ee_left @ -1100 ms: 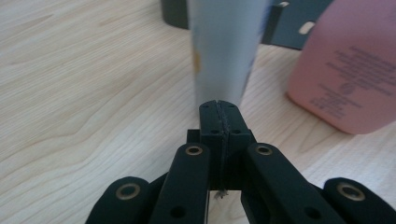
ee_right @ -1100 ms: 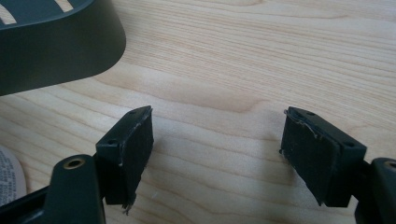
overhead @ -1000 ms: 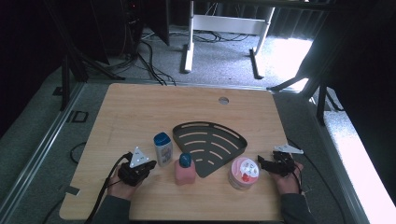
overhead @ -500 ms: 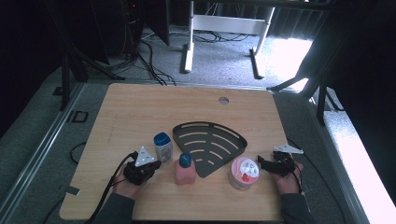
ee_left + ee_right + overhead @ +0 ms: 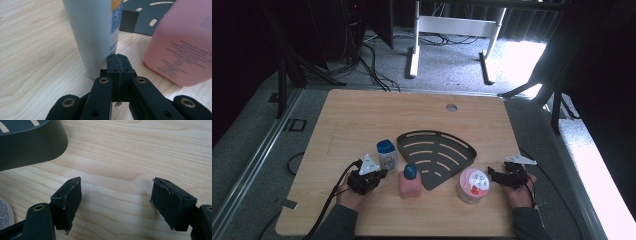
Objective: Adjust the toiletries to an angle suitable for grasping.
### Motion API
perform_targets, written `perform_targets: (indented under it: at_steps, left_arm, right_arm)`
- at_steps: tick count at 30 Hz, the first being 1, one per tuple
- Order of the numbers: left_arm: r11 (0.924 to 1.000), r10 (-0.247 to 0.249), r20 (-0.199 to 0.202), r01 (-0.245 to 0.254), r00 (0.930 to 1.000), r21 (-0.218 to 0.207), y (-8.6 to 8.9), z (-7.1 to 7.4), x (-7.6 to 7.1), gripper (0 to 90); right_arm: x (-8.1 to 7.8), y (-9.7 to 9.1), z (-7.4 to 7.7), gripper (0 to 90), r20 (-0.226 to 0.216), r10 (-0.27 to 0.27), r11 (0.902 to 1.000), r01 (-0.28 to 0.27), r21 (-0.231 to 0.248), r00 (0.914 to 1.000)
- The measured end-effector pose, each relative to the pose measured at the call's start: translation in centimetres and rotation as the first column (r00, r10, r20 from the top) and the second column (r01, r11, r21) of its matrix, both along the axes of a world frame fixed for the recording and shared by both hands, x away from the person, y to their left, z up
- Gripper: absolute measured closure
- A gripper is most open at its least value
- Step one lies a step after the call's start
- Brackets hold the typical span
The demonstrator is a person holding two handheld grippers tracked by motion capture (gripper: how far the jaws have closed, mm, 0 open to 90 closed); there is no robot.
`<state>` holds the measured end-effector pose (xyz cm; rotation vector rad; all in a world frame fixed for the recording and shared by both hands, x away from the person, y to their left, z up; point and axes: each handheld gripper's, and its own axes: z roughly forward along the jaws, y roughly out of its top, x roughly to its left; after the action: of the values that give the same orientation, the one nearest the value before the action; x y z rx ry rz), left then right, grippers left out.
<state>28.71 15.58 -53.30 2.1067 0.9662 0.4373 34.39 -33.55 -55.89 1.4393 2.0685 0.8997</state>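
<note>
- The left gripper (image 5: pixel 381 173) sits at about 7 o'clock on the counter (image 5: pixel 362 115), held low in the person's left hand (image 5: pixel 349 195), with a cable trailing toward the near edge.
- Its jaws are clenched tight on nothing; in the left gripper view the two pads (image 5: pixel 117 65) meet face to face.
- The pale bottle (image 5: pixel 387 155) with a blue cap stands upright just beyond the left gripper's tips, at its 1 o'clock; whether they touch it I cannot tell.
- In the left gripper view that bottle (image 5: pixel 96 32) rises straight ahead, and the pink bottle (image 5: pixel 182 47) stands at 2 o'clock, close beside it but apart.
- The pink bottle (image 5: pixel 410 182) has a blue cap and stands at 6 o'clock of the counter, against the near-left edge of the black slotted tray (image 5: pixel 437 155).
- The round tub (image 5: pixel 473 186) rests at 5 o'clock, just beside the tray's near corner.
- The right gripper (image 5: pixel 493 174), in the right hand (image 5: pixel 517 192), lies at 3 o'clock of the tub, pointing toward it, near but apart.
- Its jaws are released, standing wide with bare wood between them (image 5: pixel 116 195).
</note>
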Motion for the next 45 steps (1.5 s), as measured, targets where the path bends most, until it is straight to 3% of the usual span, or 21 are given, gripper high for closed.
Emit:
perform_targets:
  at_steps: [19,35,39,45]
  left_arm:
    - [0.9966,-0.017,0.052,0.012,0.9985,0.081,-2.0,-0.3,2.3,90.0]
    - [0.9913,-0.010,0.069,0.001,0.9976,0.132,-2.0,-0.3,4.3,90.0]
    - [0.9836,-0.010,0.085,-0.005,0.9964,0.180,-2.3,-0.2,4.6,90.0]
    - [0.9841,-0.009,0.085,-0.007,0.9963,0.177,-2.2,-0.1,5.2,90.0]
  right_arm:
    - [0.0,0.0,0.0,24.1,-0.001,0.000,1.0000,0.000,0.000,1.0000]
    - [0.0,0.0,0.0,23.8,-0.001,0.002,1.0000,-0.002,0.001,1.0000]
    - [0.0,0.0,0.0,23.8,-0.001,0.002,1.0000,-0.002,0.001,1.0000]
    - [0.0,0.0,0.0,23.7,-0.001,0.003,1.0000,-0.003,0.001,1.0000]
